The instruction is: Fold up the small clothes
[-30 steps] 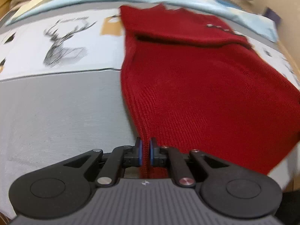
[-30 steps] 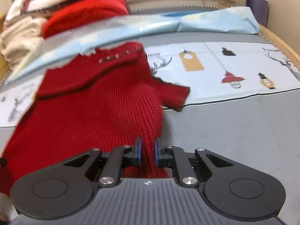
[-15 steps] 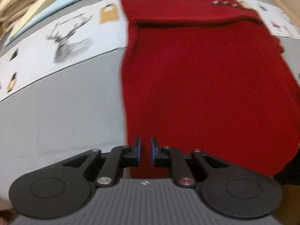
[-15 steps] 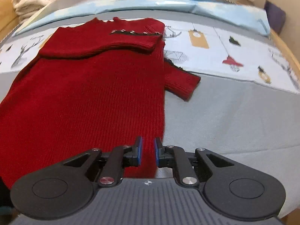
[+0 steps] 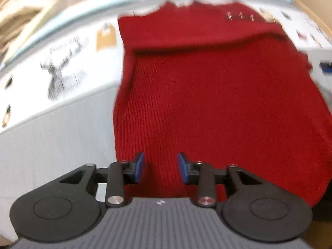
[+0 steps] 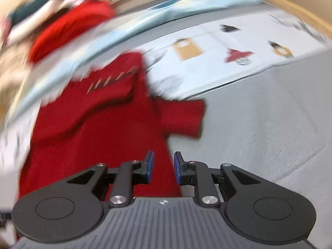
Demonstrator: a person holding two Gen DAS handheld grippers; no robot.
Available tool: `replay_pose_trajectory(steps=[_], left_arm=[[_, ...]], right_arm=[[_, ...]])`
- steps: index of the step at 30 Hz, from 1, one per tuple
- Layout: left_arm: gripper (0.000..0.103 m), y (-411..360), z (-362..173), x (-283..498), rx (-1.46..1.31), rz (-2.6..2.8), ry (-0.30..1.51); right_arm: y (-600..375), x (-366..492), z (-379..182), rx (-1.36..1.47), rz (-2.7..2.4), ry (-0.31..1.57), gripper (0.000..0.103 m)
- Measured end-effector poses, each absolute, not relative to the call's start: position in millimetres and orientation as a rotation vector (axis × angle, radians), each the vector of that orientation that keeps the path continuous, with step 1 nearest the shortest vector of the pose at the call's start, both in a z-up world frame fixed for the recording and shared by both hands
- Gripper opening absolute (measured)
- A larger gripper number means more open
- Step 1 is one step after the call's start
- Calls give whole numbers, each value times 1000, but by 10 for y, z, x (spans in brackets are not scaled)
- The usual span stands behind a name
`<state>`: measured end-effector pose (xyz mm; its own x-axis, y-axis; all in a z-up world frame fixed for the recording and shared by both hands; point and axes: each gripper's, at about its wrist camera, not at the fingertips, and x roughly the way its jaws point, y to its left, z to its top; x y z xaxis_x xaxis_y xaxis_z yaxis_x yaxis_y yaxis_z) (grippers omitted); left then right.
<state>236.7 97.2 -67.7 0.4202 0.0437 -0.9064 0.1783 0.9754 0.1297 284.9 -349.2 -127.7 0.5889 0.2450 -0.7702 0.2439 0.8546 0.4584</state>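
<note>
Our left gripper point(image 5: 160, 167) and right gripper point(image 6: 161, 167) were pinched on the hem a moment ago — now both jaws are opening, pads clear of the knit beneath them. We judge the red sweater point(image 5: 217, 95) laid out, ready to fold — flat on the grey bedspread point(image 6: 269, 134), one sleeve point(image 6: 182, 116) sticking out.

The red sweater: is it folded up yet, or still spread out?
Mostly spread. The sweater lies flat on the bed, its sleeve sticking out sideways; only the collar is turned down.
</note>
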Motion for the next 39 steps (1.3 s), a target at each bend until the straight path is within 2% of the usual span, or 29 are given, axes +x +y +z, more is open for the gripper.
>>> replay_pose_trajectory(steps=[5, 11, 15, 16, 22, 25, 27, 28, 30, 34, 39], left_arm=[[43, 627, -610, 2629, 208, -93, 1094], [43, 350, -608, 3022, 181, -133, 1056], [43, 214, -693, 3177, 201, -142, 1048], [43, 215, -730, 3226, 205, -141, 1047], [43, 259, -661, 3271, 172, -138, 1041], [43, 274, -645, 3272, 161, -139, 1040], [43, 273, -655, 3263, 160, -143, 1048], [43, 270, -657, 3255, 161, -147, 1051], [43, 249, -669, 3249, 166, -162, 1054], [43, 231, -687, 3263, 164, -166, 1058], [43, 205, -674, 3266, 145, -163, 1050]], right_arm=[[-3629, 3237, -1712, 805, -71, 1017, 25], [-3517, 3657, -1925, 873, -162, 1022, 25], [-3439, 3898, -1851, 752, -184, 972, 16], [-3466, 3940, -1832, 736, -184, 953, 9], [-4149, 4085, -1334, 693, -266, 687, 7], [-4822, 3922, -968, 550, -485, 423, 7], [-5294, 3767, -934, 532, -655, 293, 7], [-5529, 3737, -1034, 557, -696, 295, 7], [-5821, 3772, -1418, 661, -702, 425, 8], [-5829, 3872, -2087, 723, -741, 666, 16], [-5830, 3891, -2111, 698, -718, 680, 25]])
